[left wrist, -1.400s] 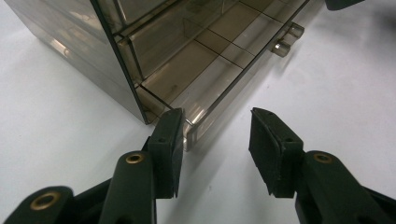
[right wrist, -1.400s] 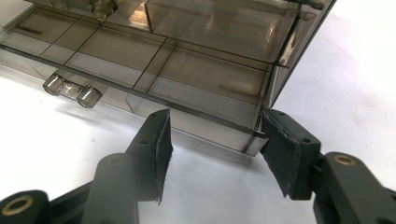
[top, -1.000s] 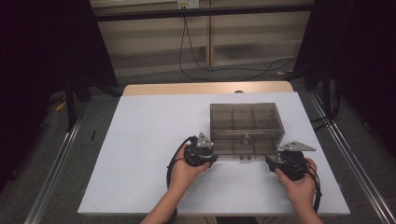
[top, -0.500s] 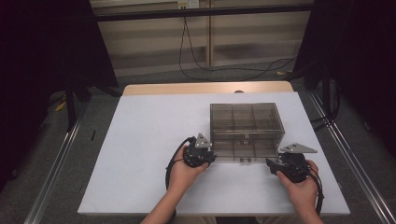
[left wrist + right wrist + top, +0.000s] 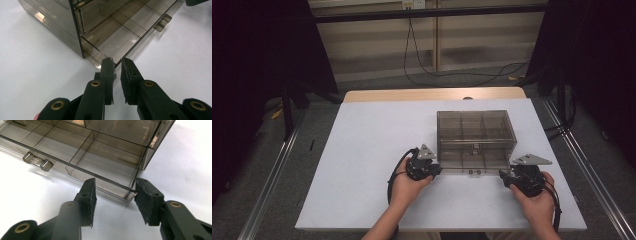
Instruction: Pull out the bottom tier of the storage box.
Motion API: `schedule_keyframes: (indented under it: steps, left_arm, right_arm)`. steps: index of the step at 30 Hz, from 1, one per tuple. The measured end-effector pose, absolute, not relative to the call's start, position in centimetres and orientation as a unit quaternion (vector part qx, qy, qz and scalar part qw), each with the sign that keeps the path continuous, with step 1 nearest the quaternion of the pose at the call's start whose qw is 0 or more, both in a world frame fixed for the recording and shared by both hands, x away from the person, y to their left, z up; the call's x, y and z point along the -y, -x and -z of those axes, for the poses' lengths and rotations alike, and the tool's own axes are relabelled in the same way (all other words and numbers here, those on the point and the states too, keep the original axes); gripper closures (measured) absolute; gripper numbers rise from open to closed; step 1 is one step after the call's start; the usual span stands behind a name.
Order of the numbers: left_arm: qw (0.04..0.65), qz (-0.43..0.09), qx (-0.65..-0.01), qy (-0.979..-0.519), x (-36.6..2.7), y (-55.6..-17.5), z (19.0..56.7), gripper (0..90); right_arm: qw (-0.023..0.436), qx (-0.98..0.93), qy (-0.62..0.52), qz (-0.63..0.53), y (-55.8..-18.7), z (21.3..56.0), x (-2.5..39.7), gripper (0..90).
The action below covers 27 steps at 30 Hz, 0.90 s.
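We've got a smoky, see-through plastic box (image 5: 475, 139) sitting on the white table (image 5: 362, 150), right of the middle and toward our side. It's a hard, glossy thing with square corners, and thin walls split the inside into rectangular cells. The bottom drawer (image 5: 125, 35) is slid out a bit toward us, with a small clear tab handle (image 5: 37, 161) sticking off its front edge.

Our left gripper (image 5: 116, 63) is at the drawer's left front corner. Its black jaws are nearly together, just a thin gap between them, and the tips sit right at the drawer's rim; we can't tell for sure if they're pinching it. In the high view that gripper (image 5: 422, 167) sits just beside the box's front left corner.

Our right gripper (image 5: 115, 192) is at the drawer's right front corner with jaws spread wide apart, the corner lying between the matte, rubbery-looking pads (image 5: 93, 195). They aren't touching it. From above it (image 5: 524, 177) rests low on the table, grey triangular plate on top.
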<state>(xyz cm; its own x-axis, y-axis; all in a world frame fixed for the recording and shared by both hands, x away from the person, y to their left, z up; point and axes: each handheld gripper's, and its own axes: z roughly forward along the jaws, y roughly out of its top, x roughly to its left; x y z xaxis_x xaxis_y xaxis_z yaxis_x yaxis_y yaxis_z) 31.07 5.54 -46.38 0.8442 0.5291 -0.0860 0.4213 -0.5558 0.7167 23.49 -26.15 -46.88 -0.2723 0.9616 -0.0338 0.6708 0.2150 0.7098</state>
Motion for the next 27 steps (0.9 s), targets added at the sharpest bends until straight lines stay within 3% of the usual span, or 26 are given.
schedule_keyframes:
  steps: [27]
  left_arm:
    - [0.39, -0.054, -0.27, -0.879, -5.9, -30.3, 46.4, 80.8]
  right_arm:
    - [0.236, -0.74, -0.546, -0.314, -22.4, 46.8, 26.6, 54.0]
